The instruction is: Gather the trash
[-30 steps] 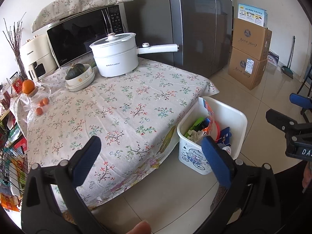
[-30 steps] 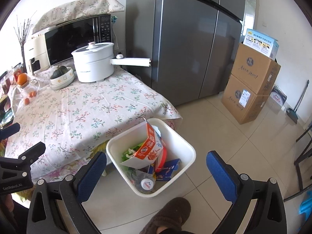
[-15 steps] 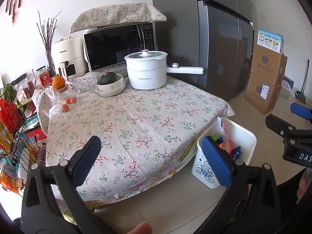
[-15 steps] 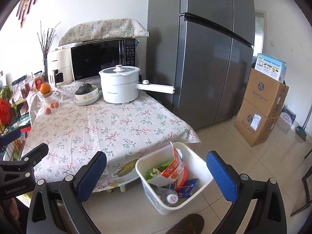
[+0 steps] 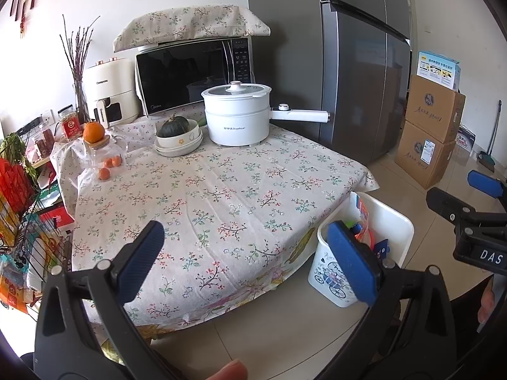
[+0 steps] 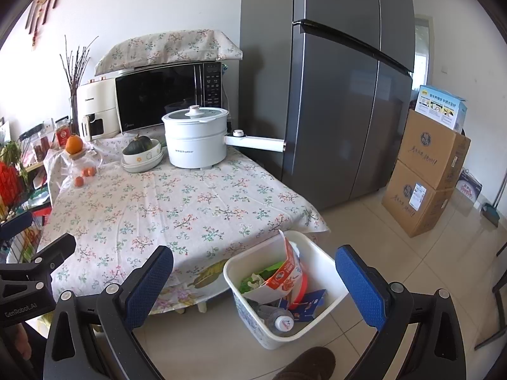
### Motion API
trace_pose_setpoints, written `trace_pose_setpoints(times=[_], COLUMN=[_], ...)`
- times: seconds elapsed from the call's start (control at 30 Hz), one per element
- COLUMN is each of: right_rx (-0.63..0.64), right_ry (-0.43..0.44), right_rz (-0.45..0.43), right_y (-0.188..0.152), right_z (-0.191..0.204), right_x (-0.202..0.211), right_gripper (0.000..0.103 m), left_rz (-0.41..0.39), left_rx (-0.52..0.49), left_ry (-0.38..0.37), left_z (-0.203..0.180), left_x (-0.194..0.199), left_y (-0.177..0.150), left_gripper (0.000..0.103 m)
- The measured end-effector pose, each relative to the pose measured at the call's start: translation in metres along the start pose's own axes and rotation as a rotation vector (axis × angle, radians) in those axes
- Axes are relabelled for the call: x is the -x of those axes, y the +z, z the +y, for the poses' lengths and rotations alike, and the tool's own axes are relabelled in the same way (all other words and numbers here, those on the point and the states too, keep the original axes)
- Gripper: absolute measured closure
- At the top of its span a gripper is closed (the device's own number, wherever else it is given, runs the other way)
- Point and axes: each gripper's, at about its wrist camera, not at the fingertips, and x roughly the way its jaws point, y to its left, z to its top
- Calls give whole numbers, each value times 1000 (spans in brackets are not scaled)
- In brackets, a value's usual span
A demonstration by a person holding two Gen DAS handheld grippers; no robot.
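Observation:
A white plastic bin (image 6: 329,288) (image 5: 393,221) stands on the floor at the table's near right corner. It holds a red-and-white carton (image 6: 282,275), green wrappers, a blue packet (image 6: 309,299) and a plastic bottle (image 6: 279,319). My right gripper (image 6: 253,285) hangs open above and in front of the bin, nothing between its blue pads. My left gripper (image 5: 245,259) is open over the table's front edge, also empty. The floral tablecloth (image 5: 221,190) shows no loose trash.
At the back of the table stand a white electric pot (image 5: 237,117), a bowl with a squash (image 5: 177,133), a jar with oranges (image 5: 101,155), a microwave (image 5: 193,76) and an air fryer. A grey fridge (image 6: 332,95) and stacked cardboard boxes (image 6: 427,183) stand to the right. A slipper (image 6: 310,364) is near the bin.
Both grippers have lifted and tilted up, so the table, bin and fridge sit lower and farther in both views. Both stay open and empty.

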Motion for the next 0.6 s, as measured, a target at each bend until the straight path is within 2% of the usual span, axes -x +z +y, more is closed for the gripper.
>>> trace_pose_setpoints(times=[0.6], right_rx=[-12], right_ry=[0], right_rz=[-10], right_y=[1], right_z=[-3], right_x=[2], right_gripper=[0], left_rz=[19], left_rx=[-5], left_ry=[-13], left_z=[-4], left_x=[-2], left_y=[-1], left_gripper=[1])
